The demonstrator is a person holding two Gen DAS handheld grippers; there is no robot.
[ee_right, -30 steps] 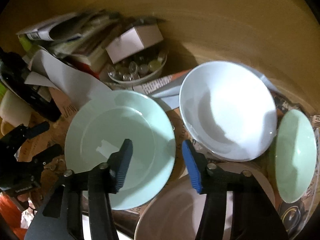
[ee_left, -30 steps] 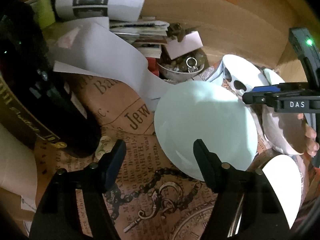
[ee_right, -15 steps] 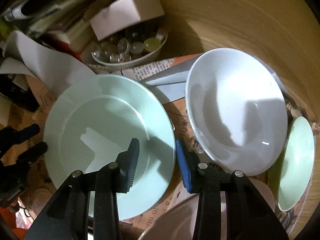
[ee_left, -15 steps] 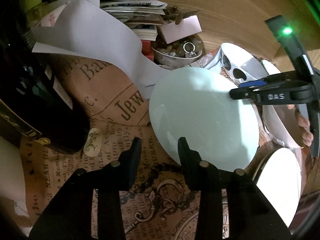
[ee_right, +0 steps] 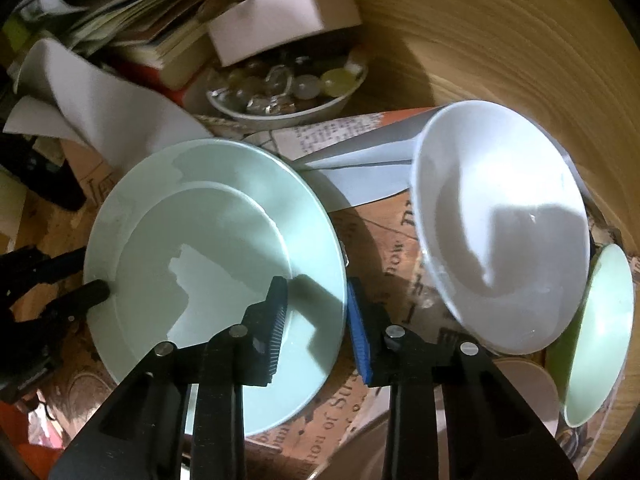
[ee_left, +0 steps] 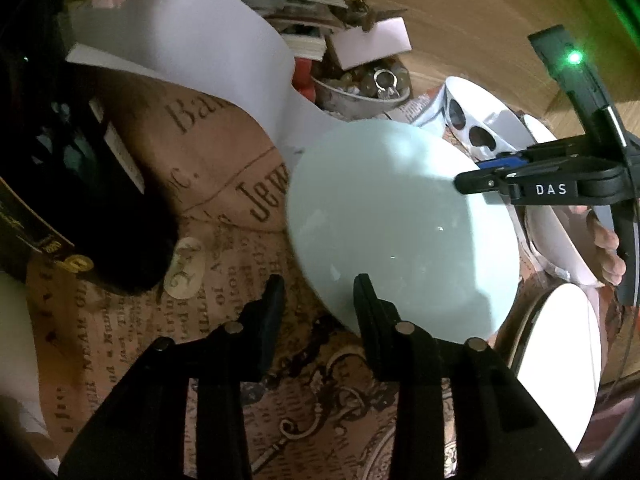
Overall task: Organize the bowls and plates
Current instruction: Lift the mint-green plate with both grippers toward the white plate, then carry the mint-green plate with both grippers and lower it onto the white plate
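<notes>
A pale green plate (ee_left: pixel 400 220) (ee_right: pixel 208 248) lies flat on the printed cloth. My left gripper (ee_left: pixel 319 294) straddles its near rim, one finger over the plate and one outside; the jaws are closing, with a gap still showing. My right gripper (ee_right: pixel 317 294) straddles the opposite rim the same way, with the blue pad outside the edge, and its jaws are closing too. Each gripper shows in the other's view: the right gripper (ee_left: pixel 476 174) and the left gripper (ee_right: pixel 86 274). A white deep plate (ee_right: pixel 500 220) leans to the right, beside a green bowl (ee_right: pixel 600 332).
A dish of beads (ee_right: pixel 288 92) and a white box (ee_right: pixel 280 20) sit behind the plates, with stacked books and curled paper (ee_left: pixel 180 40). A dark bottle (ee_left: pixel 80 200) lies at the left. Another white plate (ee_left: pixel 560 360) is at the lower right, and a person's fingers (ee_left: pixel 608 248) hold the right gripper.
Both grippers' jaws have narrowed. The left gripper tilted in over the green plate's rim, and the right gripper sank closer to the plate's other edge.
</notes>
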